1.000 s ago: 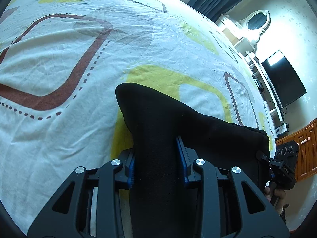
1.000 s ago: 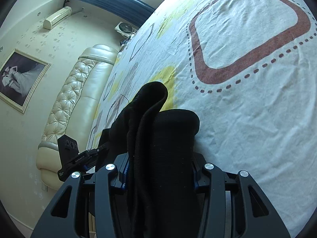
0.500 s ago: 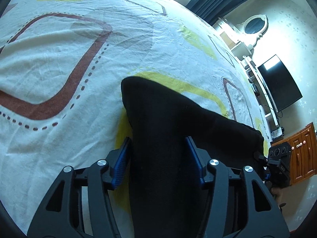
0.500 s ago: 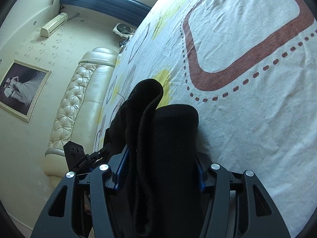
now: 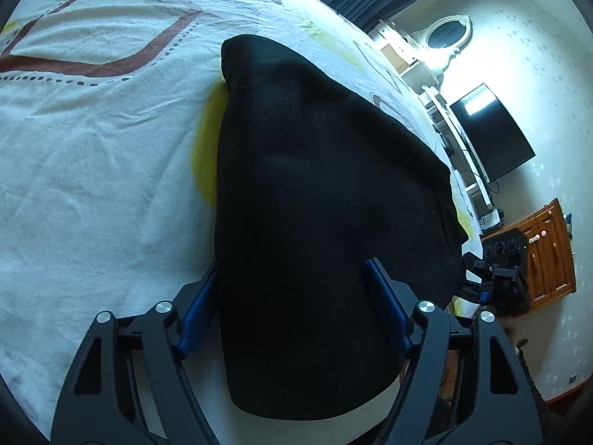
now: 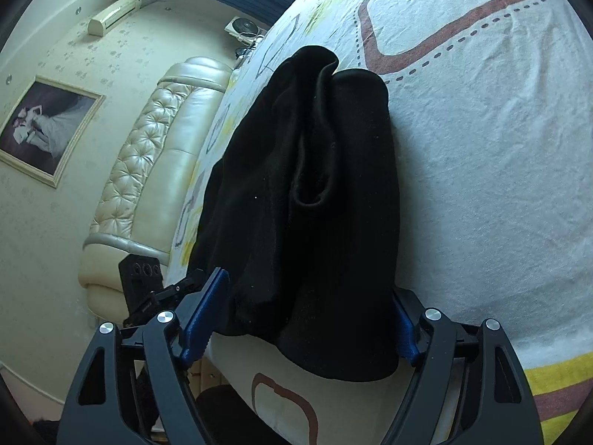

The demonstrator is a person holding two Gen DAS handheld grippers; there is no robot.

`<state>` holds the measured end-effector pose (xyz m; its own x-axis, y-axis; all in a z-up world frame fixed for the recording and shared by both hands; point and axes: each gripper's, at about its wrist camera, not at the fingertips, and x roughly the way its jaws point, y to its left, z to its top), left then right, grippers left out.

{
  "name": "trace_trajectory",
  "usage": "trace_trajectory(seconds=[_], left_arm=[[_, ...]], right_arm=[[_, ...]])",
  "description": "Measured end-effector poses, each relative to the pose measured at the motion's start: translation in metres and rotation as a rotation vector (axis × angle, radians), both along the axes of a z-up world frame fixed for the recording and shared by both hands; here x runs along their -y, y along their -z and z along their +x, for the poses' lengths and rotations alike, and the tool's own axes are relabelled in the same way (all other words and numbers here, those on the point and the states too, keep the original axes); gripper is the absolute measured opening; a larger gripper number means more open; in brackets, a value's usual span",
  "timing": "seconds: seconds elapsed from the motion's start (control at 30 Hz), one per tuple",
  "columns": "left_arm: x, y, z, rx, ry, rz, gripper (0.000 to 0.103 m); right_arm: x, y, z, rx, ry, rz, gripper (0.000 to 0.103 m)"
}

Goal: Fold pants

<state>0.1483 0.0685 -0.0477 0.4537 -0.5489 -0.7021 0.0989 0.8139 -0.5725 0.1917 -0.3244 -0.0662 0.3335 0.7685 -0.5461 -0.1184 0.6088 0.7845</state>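
The black pants (image 5: 315, 193) lie folded on the patterned bed sheet (image 5: 92, 148). In the left wrist view my left gripper (image 5: 292, 289) is open, its blue pads wide apart either side of the cloth's near end. In the right wrist view the pants (image 6: 315, 193) show stacked layers with a rumpled fold on top. My right gripper (image 6: 307, 307) is open too, jaws spread around the near end. Each gripper shows in the other's view: the right one (image 5: 500, 278) at the far right, the left one (image 6: 148, 282) at the left.
A padded cream headboard (image 6: 148, 170) runs along the bed's left side in the right wrist view. A television (image 5: 489, 133), a white shelf and a wooden cabinet (image 5: 548, 252) stand past the bed's far edge. A framed picture (image 6: 44, 129) hangs on the wall.
Both grippers have opened from shut on the pants and let the cloth go. The pants now rest on the bed, and both grippers have drawn back a little.
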Motion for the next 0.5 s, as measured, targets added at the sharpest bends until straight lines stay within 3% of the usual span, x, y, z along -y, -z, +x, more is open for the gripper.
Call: trace_trajectory(seconds=[0.03,0.13,0.27,0.5], left_arm=[[0.0,-0.001,0.0,-0.008,-0.012,-0.013,0.058],[0.004,-0.01,-0.004,-0.002,-0.036,0.003,0.04],[0.013,-0.026,-0.013,0.019,-0.02,0.074,0.036],[0.006,-0.014,-0.019,0.002,-0.007,0.038,0.038]], right_arm=[[-0.002,-0.001,0.0,-0.008,0.004,-0.018,0.051],[0.003,-0.007,-0.004,-0.005,0.037,-0.014,0.038],[0.011,-0.01,-0.009,-0.031,0.028,0.01,0.035],[0.022,0.008,-0.016,-0.076,0.025,0.036,0.035]])
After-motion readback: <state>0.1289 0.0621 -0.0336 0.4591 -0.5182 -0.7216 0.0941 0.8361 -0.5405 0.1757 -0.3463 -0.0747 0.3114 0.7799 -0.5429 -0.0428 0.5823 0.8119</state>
